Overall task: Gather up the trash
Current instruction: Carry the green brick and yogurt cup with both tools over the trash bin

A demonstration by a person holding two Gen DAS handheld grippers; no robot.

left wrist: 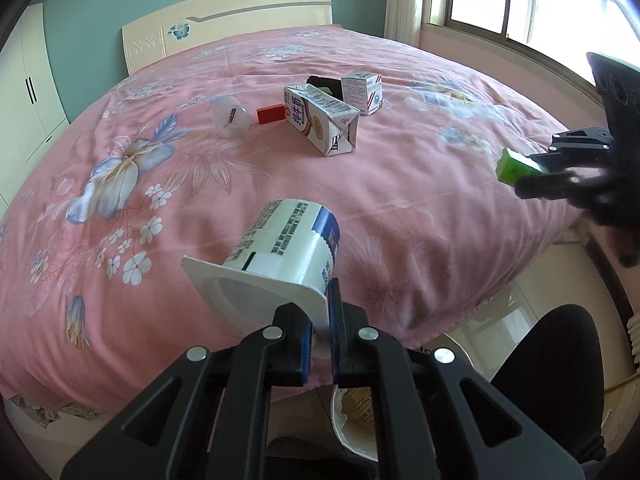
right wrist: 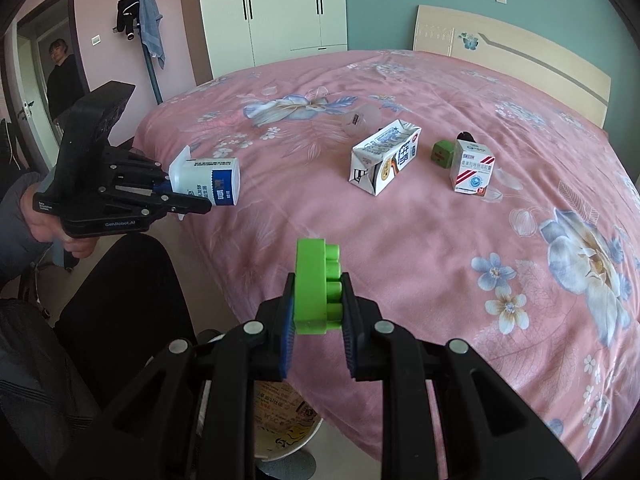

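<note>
Carrying two finds off the bed (left wrist: 400, 216) toward a bin below.

Left wrist view: the left tool (left wrist: 320, 336) pinches the cup (left wrist: 280, 248) by its rim flange, mouth toward the camera, probably so it hangs clear for dropping; a paper tub (left wrist: 354, 420), likely the bin, sits under the tool at the bed edge. Carton (left wrist: 320, 120), box (left wrist: 366, 90), red block (left wrist: 270, 115) and clear cup (left wrist: 230, 117) lie mid-bed. Right wrist view: the right tool (right wrist: 318, 304) clamps a green brick (right wrist: 318, 288) by its flat sides; only here show the hand (right wrist: 60, 232) on the left tool, a green die (right wrist: 441, 154) and an onlooker (right wrist: 62, 76) in the doorway.
</note>
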